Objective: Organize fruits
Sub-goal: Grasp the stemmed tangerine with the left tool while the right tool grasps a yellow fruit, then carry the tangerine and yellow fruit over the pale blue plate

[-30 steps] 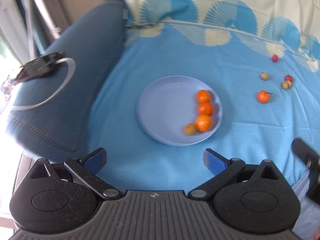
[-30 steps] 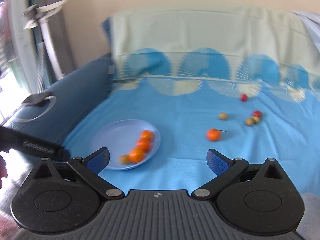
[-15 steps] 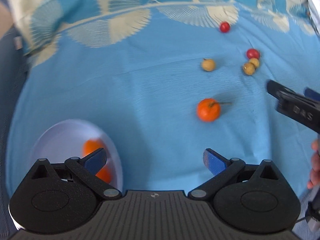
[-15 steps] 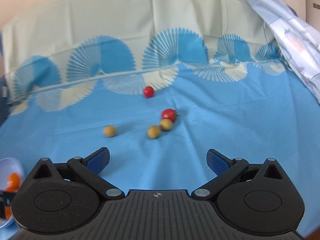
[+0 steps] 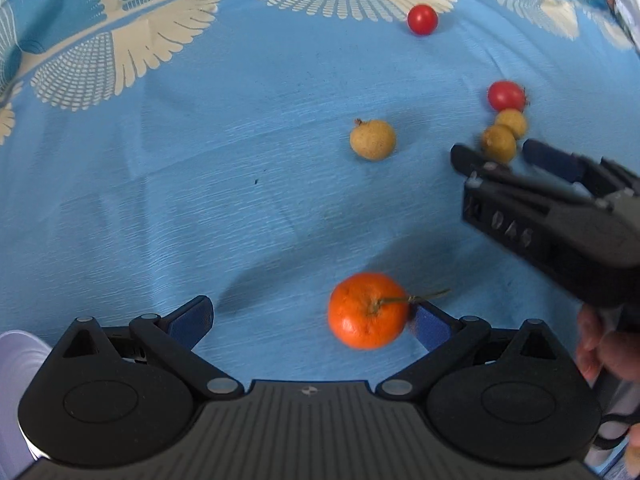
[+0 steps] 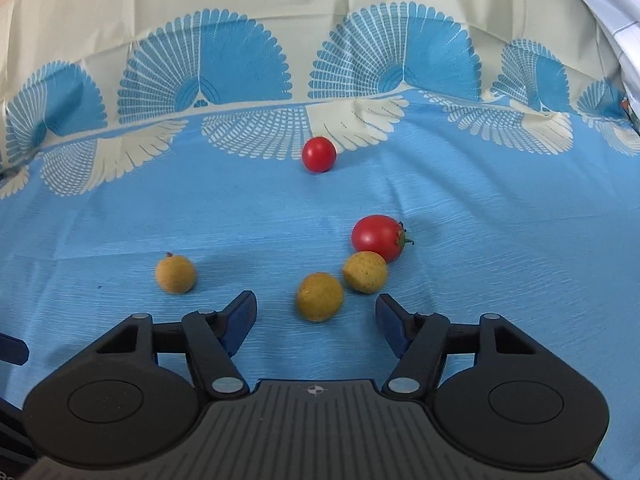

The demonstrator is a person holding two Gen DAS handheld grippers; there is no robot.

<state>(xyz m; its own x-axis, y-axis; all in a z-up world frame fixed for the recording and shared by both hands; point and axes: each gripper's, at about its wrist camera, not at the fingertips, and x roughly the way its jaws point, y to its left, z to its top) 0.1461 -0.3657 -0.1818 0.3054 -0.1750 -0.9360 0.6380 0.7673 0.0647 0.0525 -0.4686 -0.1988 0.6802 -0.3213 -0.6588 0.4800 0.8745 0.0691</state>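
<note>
- The orange (image 5: 367, 311) lies on the blue cloth (image 5: 200, 200), just inside the right finger of the left tool (image 5: 310, 318), which is spread wide and pinches nothing.
- The right tool (image 6: 316, 314) is closing around a longan (image 6: 319, 297); its pads do not press it yet.
- Two more longans (image 6: 175, 275) and two tomatoes (image 6: 319, 154) are loose on the cloth.
- Only an edge of the plate (image 5: 18, 364) shows, so its contents cannot be told; I judge six fruits are left.
</note>
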